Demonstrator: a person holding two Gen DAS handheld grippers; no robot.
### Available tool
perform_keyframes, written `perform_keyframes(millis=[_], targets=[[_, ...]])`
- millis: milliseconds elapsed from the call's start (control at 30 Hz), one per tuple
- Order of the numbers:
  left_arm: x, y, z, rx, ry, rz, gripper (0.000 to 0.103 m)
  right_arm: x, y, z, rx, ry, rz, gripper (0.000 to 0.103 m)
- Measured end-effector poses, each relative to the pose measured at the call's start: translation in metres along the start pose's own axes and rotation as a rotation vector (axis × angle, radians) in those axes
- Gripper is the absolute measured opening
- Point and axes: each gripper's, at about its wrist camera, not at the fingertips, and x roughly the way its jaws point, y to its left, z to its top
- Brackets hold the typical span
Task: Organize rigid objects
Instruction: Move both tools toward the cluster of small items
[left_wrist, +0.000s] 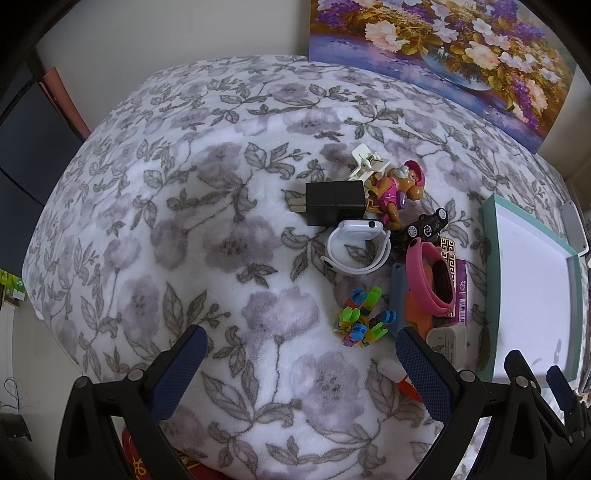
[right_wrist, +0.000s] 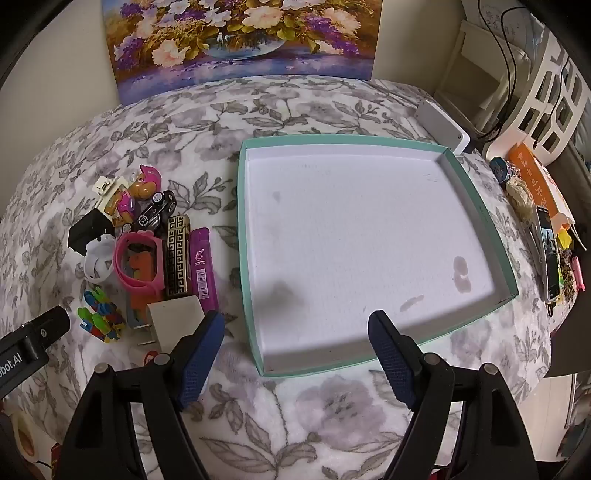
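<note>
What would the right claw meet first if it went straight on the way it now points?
Probably the near rim of the teal tray, then its bare white floor; the right claw is open and holds nothing. Depth is unclear.

Two fisheye wrist cameras look down and forward over a floral blanket (left_wrist: 221, 206), each framed by its own spread fingers. The left view sits above bare blanket, with the toy pile (left_wrist: 388, 251) ahead of its right finger and the tray (left_wrist: 491, 229) at the far right edge. The right view hangs close over the tray (right_wrist: 243, 229), the toy pile (right_wrist: 147, 251) beyond its left finger. Both share pile, tray and the painting (right_wrist: 240, 40) behind.
</note>
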Motion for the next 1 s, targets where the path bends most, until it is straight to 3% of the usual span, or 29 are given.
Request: perform_keyframes(millis=[1000], targets=[[0.0001, 0.0007, 0.0001, -0.004, -0.001, -0.004, 0.103, -0.003, 0.0018, -0.0013, -0.012, 0.001, 0.011, 0.081]])
